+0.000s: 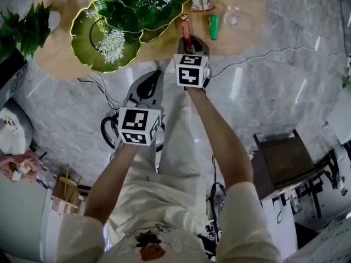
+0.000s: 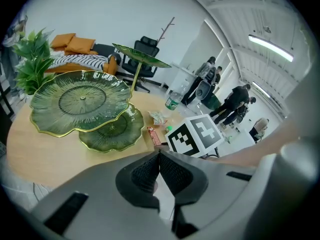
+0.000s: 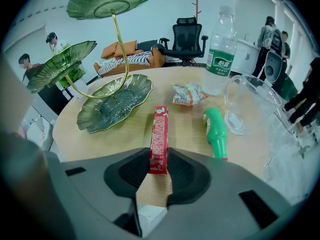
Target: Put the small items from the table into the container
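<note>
A long red box (image 3: 159, 139) lies on the round wooden table (image 3: 125, 134), and my right gripper (image 3: 159, 166) is shut on its near end, both pads pressing its sides. From the head view the red box (image 1: 186, 27) sticks out beyond the right gripper (image 1: 189, 40) toward the green leaf-shaped tiered dish (image 1: 137, 4). A small green bottle (image 3: 216, 134) lies to the right of the box, with a crumpled snack packet (image 3: 187, 94) behind it. My left gripper (image 1: 148, 84) hangs short of the table edge, shut (image 2: 159, 156) with nothing in it.
A water bottle (image 3: 220, 54) and a clear glass bowl (image 3: 250, 104) stand at the table's right. The lowest leaf dish (image 3: 115, 101) sits left of the box. Cables (image 1: 104, 92) run over the marble floor. People stand in the background (image 2: 235, 104).
</note>
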A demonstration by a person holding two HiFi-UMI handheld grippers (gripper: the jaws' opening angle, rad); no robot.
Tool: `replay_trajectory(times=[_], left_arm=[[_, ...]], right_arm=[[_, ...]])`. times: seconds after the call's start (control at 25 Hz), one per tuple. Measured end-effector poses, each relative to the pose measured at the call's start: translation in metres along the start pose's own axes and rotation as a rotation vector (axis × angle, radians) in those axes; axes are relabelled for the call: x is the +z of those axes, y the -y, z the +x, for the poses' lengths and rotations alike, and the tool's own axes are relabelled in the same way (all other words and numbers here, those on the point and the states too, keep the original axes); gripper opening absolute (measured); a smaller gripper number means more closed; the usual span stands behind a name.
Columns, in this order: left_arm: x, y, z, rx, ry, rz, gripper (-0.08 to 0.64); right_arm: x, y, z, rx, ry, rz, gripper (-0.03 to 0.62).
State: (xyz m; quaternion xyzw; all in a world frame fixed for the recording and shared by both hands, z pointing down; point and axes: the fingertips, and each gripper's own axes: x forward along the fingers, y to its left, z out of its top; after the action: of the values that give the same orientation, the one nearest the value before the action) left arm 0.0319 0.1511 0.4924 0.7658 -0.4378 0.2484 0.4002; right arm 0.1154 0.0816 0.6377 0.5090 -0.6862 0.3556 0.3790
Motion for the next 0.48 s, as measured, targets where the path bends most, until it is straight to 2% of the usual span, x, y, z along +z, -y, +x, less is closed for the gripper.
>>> replay_trajectory(times=[0.48], left_arm=[[0.024,0.006,-0.012,0.010,0.035,0.008,0.008]], right_arm=[[0.023,-0.009,-0.036,0.038,0.047,-0.023,0.109]])
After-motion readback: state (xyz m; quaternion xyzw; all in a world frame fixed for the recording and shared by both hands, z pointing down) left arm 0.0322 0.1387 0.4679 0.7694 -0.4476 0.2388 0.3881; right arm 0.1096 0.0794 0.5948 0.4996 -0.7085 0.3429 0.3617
